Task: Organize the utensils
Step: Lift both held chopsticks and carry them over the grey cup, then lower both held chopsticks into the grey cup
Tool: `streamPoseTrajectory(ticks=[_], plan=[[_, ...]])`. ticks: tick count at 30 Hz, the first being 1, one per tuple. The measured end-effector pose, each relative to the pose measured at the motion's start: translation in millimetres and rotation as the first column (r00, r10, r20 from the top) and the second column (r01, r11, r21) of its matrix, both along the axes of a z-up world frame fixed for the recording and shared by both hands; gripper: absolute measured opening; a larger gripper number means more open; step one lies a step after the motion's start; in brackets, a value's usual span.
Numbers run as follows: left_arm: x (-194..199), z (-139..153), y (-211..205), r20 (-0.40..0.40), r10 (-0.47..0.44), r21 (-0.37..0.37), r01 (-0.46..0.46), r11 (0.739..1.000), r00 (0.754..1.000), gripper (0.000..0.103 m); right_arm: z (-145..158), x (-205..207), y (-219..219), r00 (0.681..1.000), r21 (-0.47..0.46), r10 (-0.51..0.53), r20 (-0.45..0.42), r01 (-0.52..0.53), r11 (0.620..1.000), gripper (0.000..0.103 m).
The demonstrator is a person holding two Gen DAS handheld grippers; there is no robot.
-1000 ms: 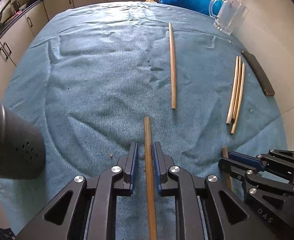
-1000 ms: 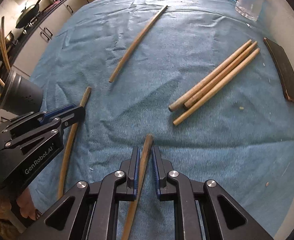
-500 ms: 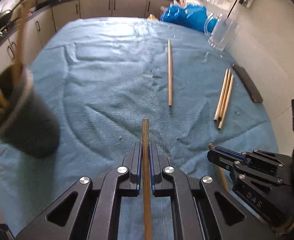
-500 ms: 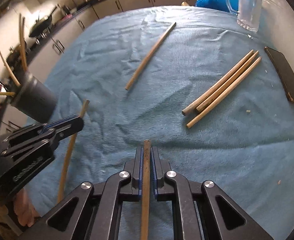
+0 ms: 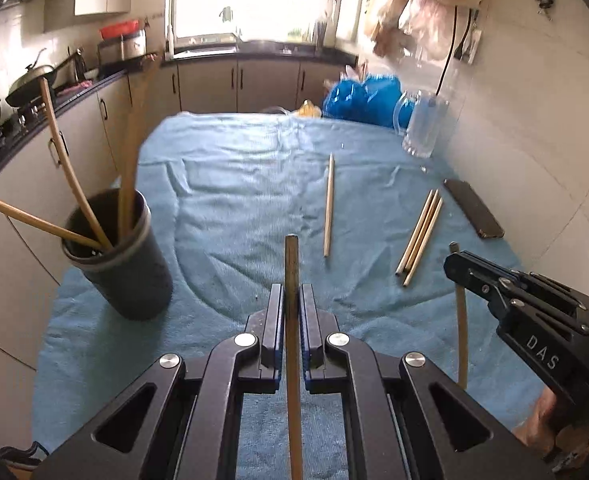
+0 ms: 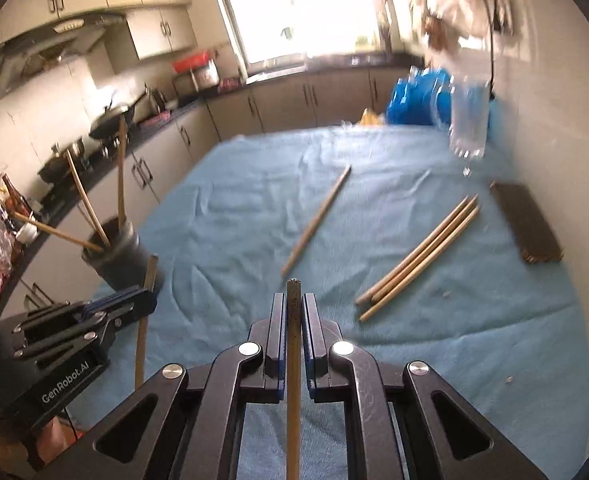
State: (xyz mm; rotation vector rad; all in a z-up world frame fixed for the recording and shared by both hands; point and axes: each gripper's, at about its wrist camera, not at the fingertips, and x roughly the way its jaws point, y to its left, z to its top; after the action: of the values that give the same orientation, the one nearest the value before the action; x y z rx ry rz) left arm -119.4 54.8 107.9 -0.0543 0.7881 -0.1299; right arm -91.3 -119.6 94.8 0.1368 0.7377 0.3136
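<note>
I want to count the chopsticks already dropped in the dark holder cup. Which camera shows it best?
The left wrist view: the dark holder cup stands near and sharp, its open mouth showing three chopsticks leaning out. In the right wrist view the cup is smaller, farther off and slightly blurred, with the left hand-held gripper overlapping its base.

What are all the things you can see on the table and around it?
Cloth: one, blue, covering the table.
Cup: one, dark, near left edge, three sticks standing in it.
Single chopstick: one, tan, lying mid-cloth.
Bundle of chopsticks: three, tan, side by side, right of it.
Phone: one, black, flat by the right wall.
Glass mug: one, clear, far right corner.
Plastic bag: one, blue, behind the mug.
Cabinets: beige, along the walls.
Left gripper: black, shut on a chopstick.
Right gripper: black, shut on another chopstick.
</note>
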Motion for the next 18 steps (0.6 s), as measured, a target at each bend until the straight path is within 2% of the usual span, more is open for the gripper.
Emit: streamPoseTrajectory(ticks=[11,18], plan=[[-23.1,37.2,18.1,0.133,0.024,-0.095,-0.011,0.995,0.991,0.006,25.0,-13.1,0.3,0.995,0.037,-0.015,0.099,0.012,0.999,0.008],[-28.0,55.6,34.3,0.181,0.049,-0.143,-0.023,0.989,0.982,0.006,40.9,-12.0,7.0,0.989,0.056,-0.010,0.145,0.002,0.998,0.008]])
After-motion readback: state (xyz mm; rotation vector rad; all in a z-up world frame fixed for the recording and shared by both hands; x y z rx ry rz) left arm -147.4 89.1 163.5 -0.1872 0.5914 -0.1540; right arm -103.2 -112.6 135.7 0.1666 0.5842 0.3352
